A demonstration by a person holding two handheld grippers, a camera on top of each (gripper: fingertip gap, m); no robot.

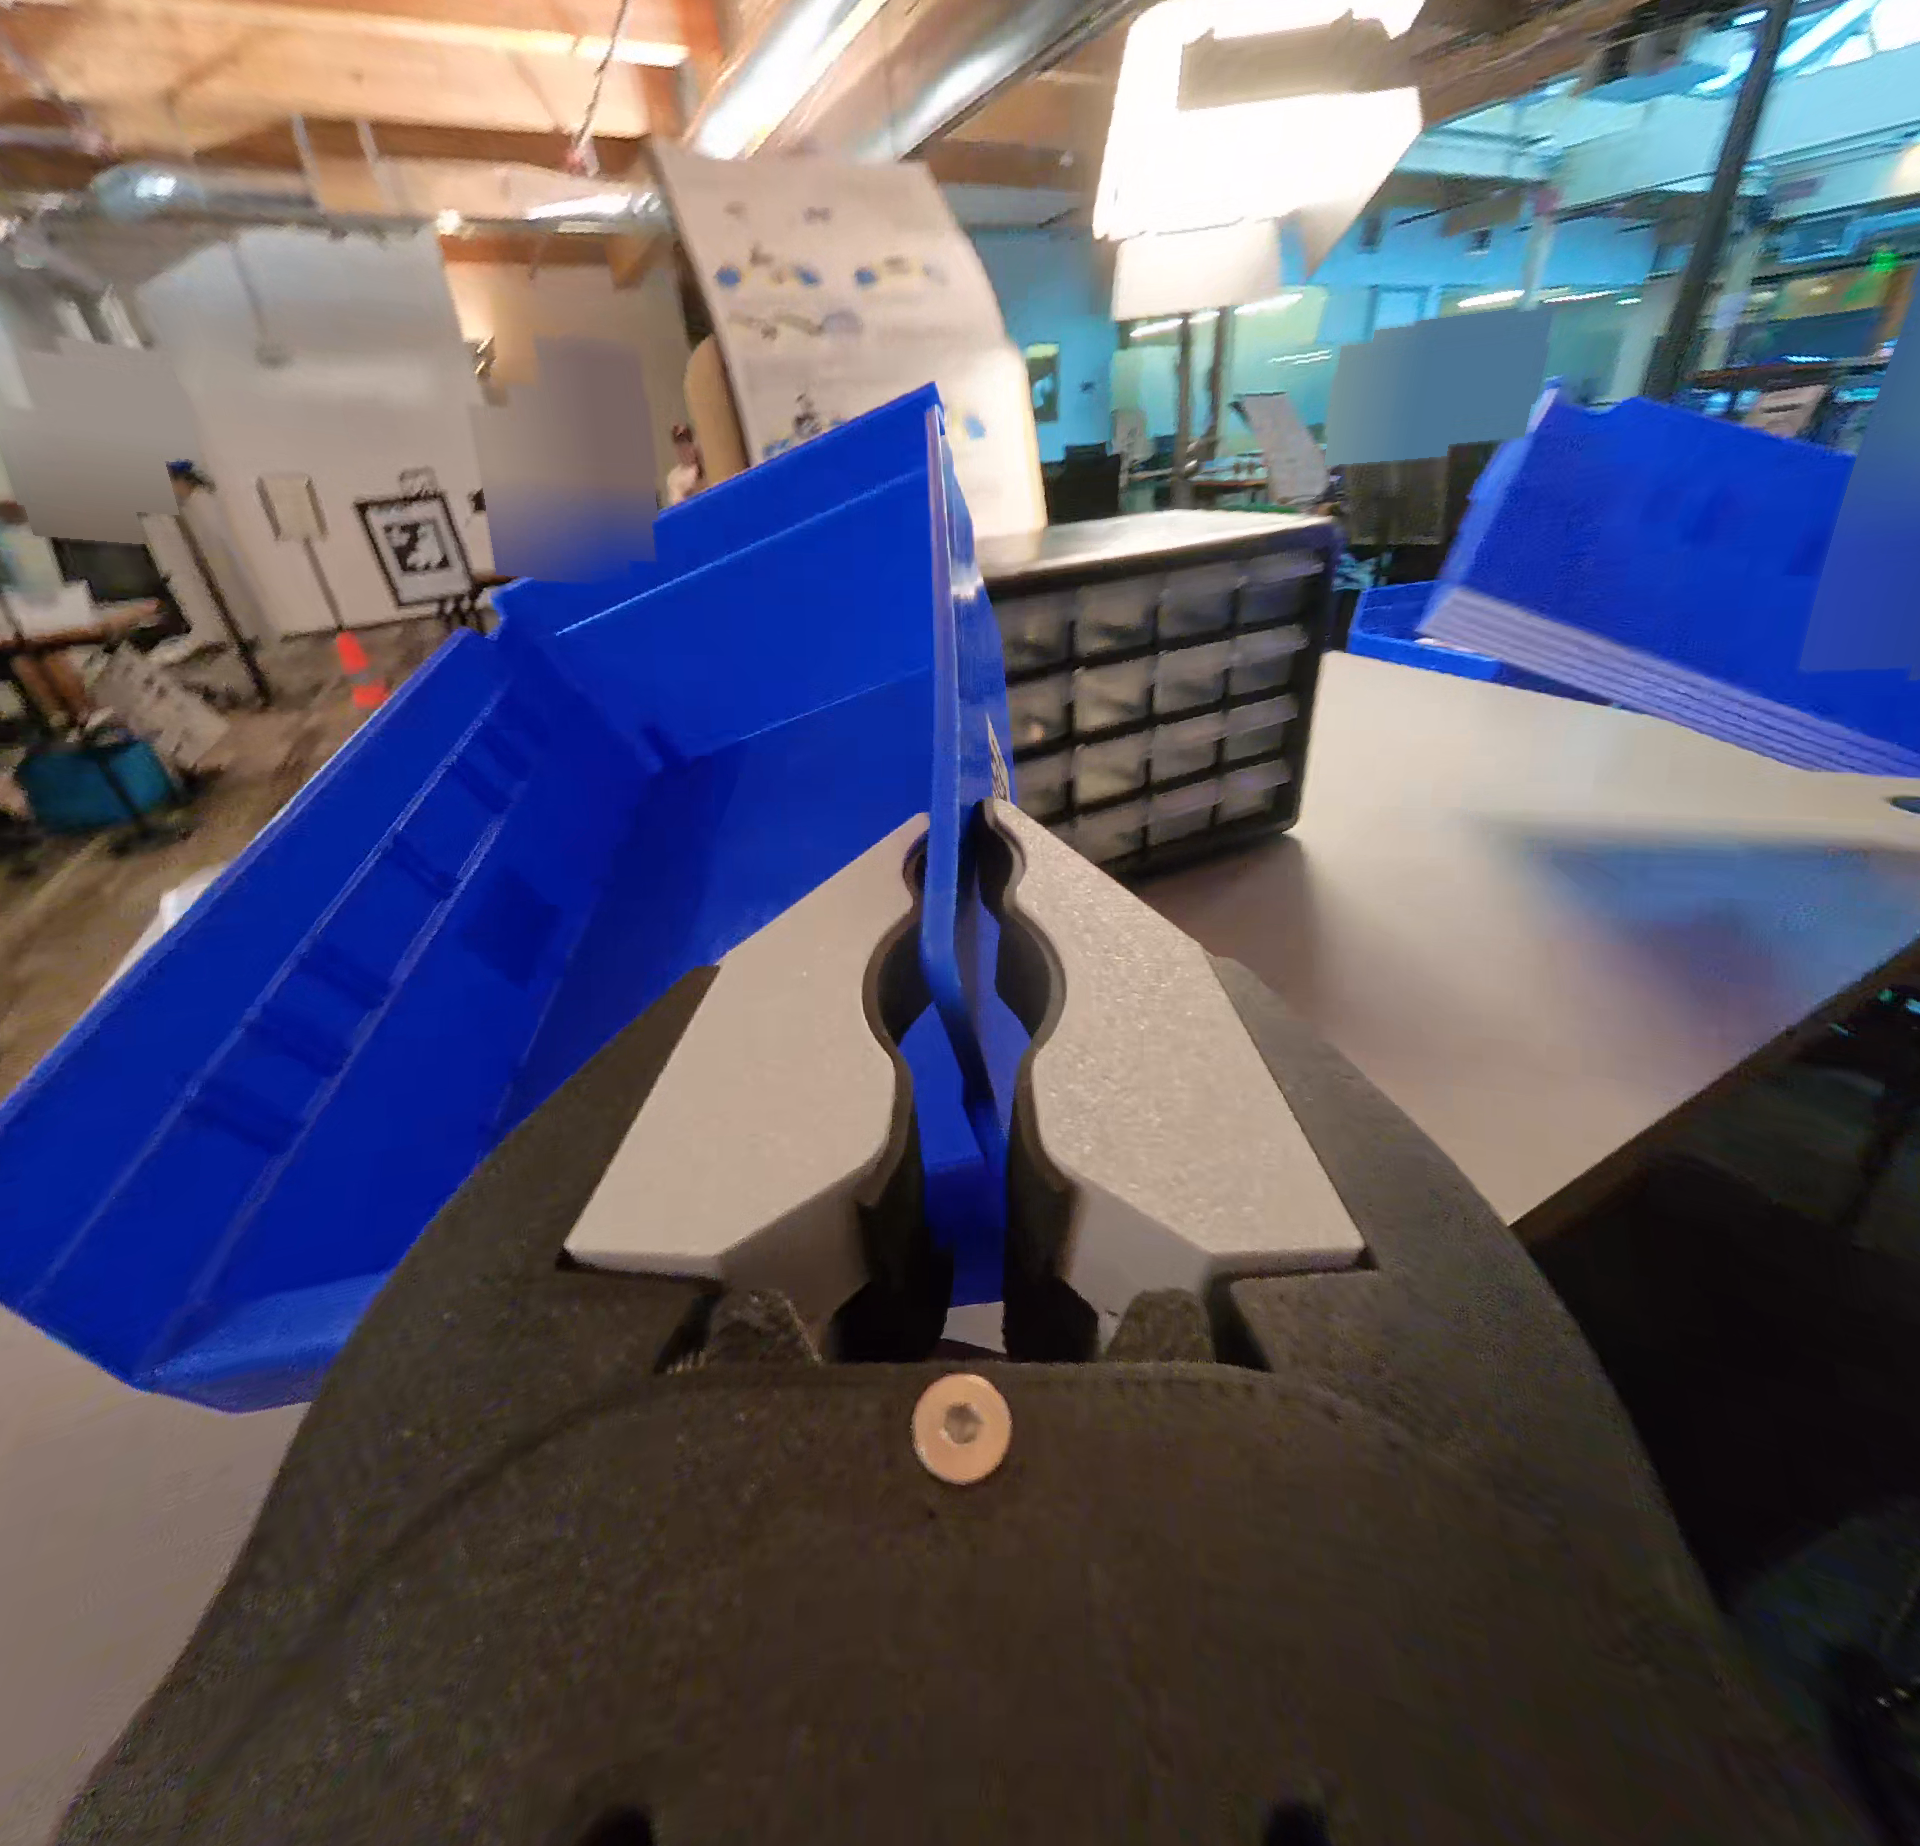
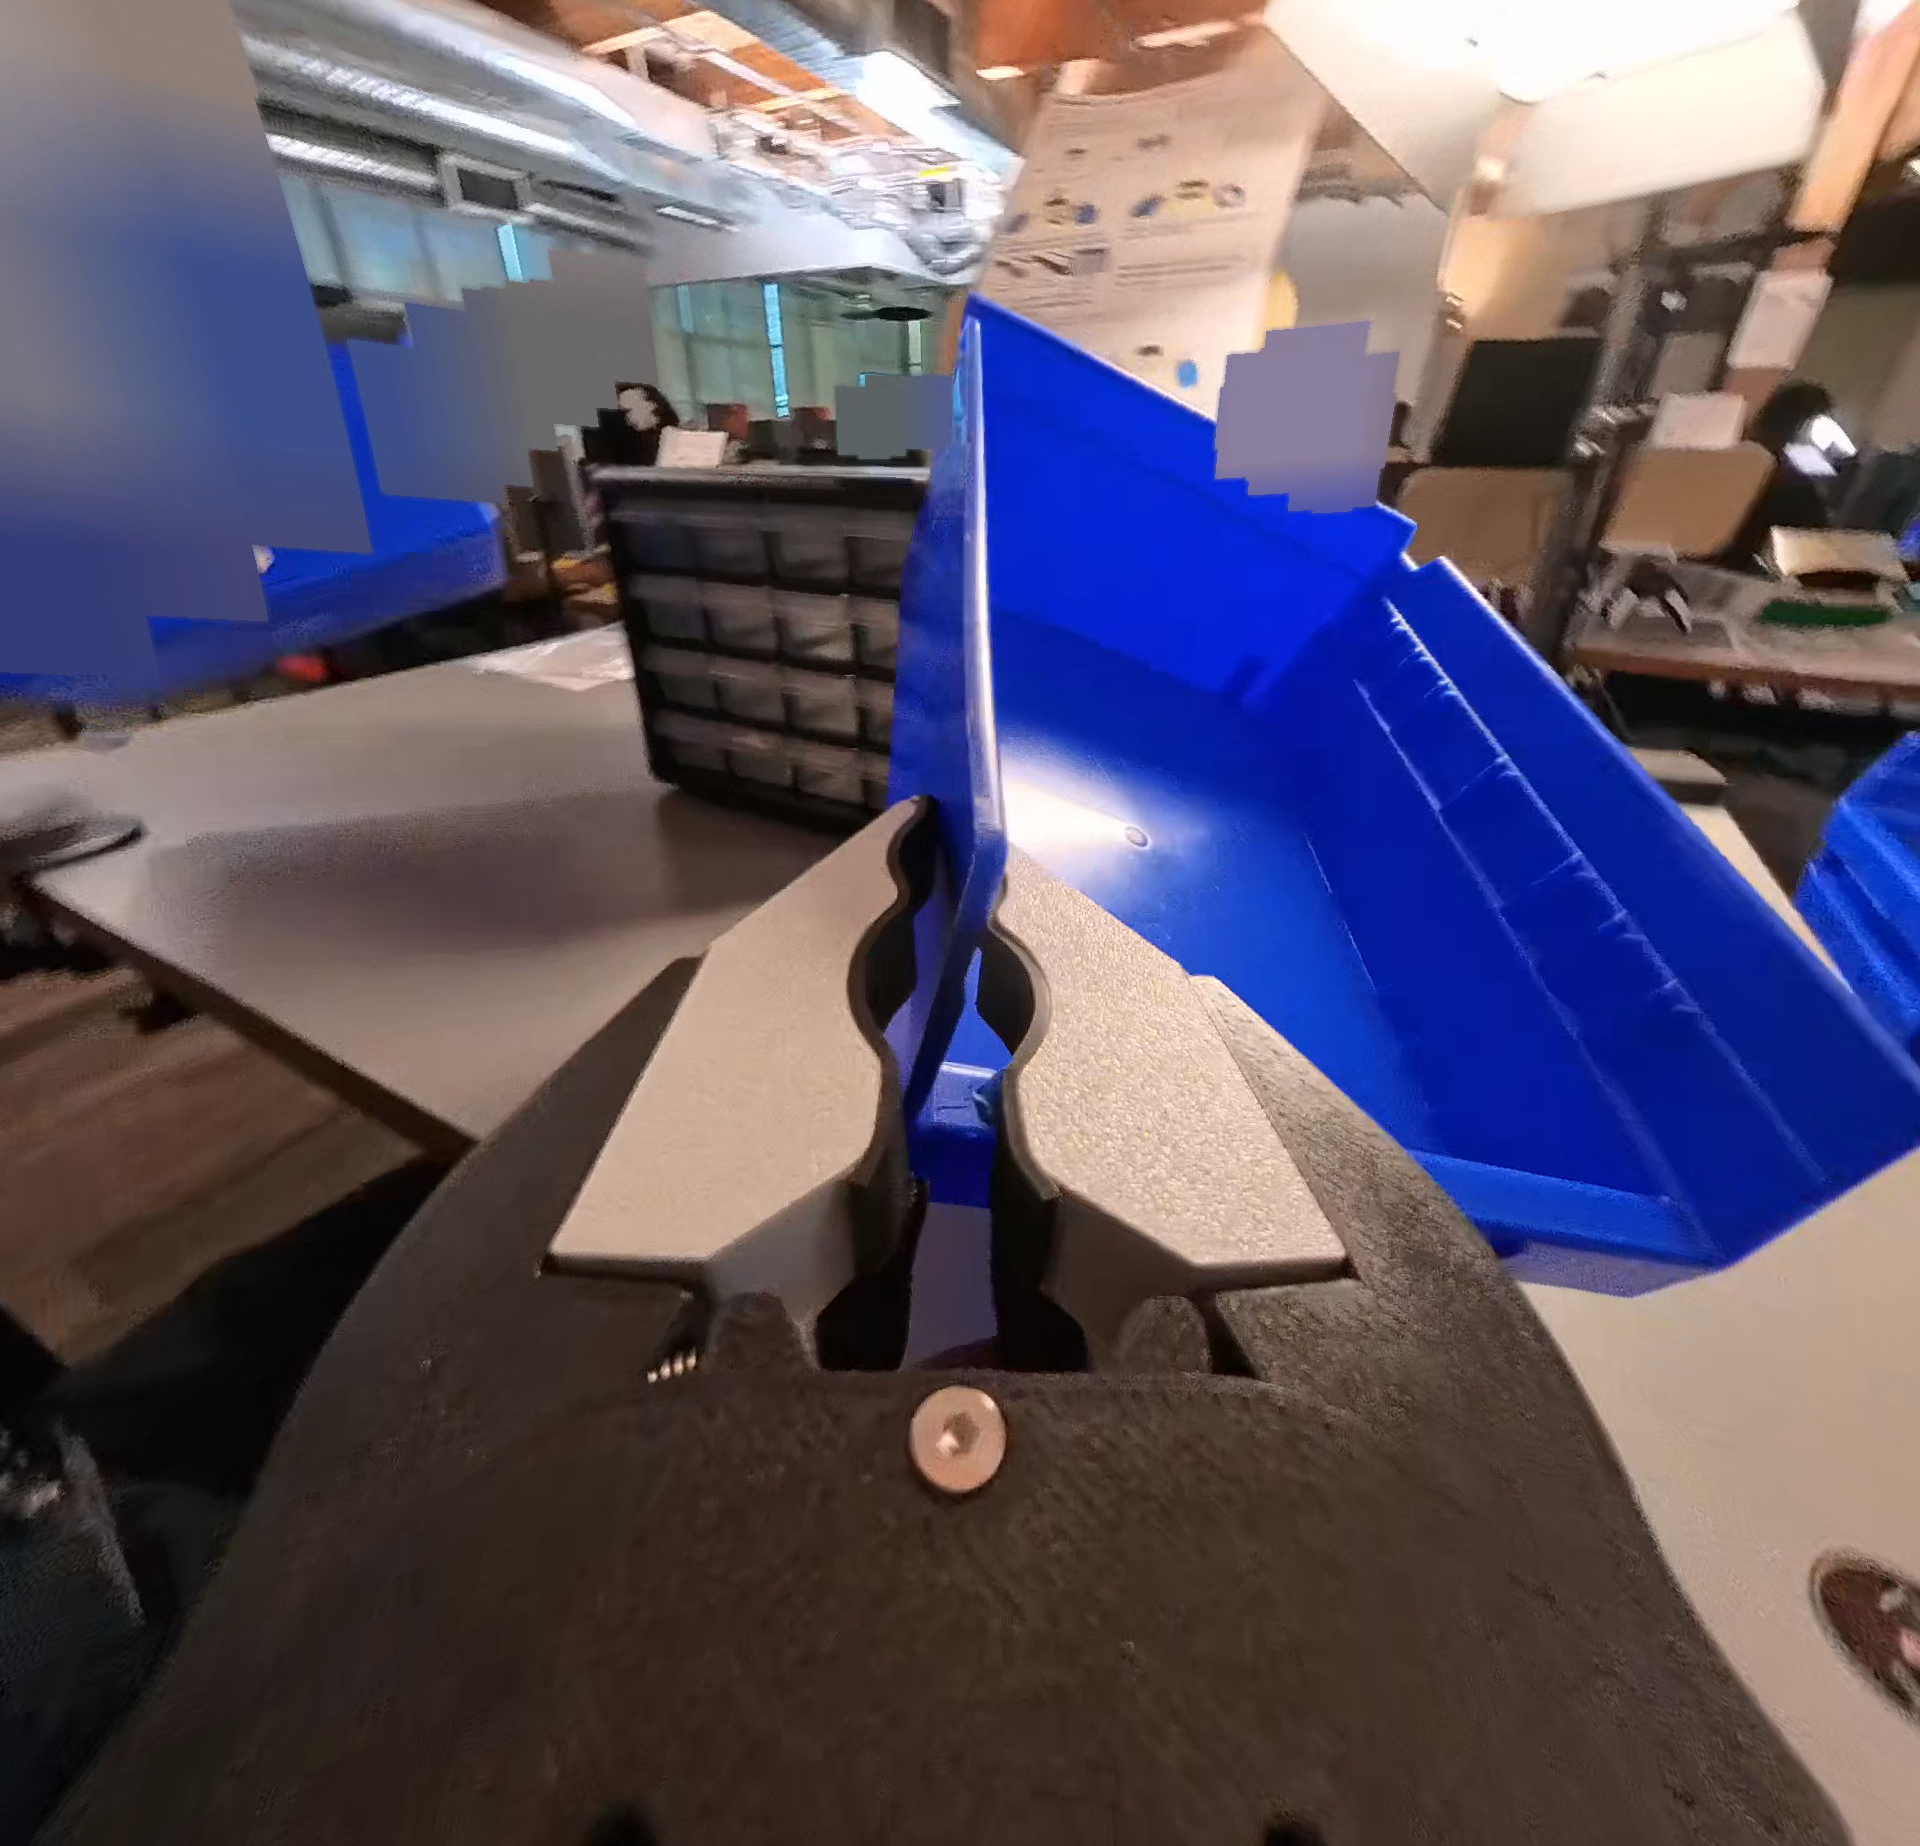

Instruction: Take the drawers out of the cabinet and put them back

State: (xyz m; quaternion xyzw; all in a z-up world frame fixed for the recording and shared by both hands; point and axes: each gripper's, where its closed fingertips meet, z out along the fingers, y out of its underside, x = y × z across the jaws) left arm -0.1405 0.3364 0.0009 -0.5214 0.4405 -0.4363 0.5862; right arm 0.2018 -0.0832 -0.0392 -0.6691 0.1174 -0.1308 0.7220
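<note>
Two tongs, left (image 1: 951,861) and right (image 2: 961,840), each clamp a thin wall of a blue bin (image 1: 436,861) (image 2: 1299,809), tilted above the desk (image 1: 1507,861). Cabinet (image 1: 1153,684) stands behind, drawers in. Bins look light, stiff, slick; rim grip could slip.

Black cabinet (image 1: 1153,674) upright on the grey table, well beyond the bins; grid of small clear drawers (image 1: 1195,690), all seated in their slots, fronts blurred. Two blue open-top bins: one (image 1: 436,913) tilted, thin side wall pinched in left gripper (image 1: 961,840); other (image 2: 1403,861) tilted likewise, wall pinched in right gripper (image 2: 961,830).
</note>
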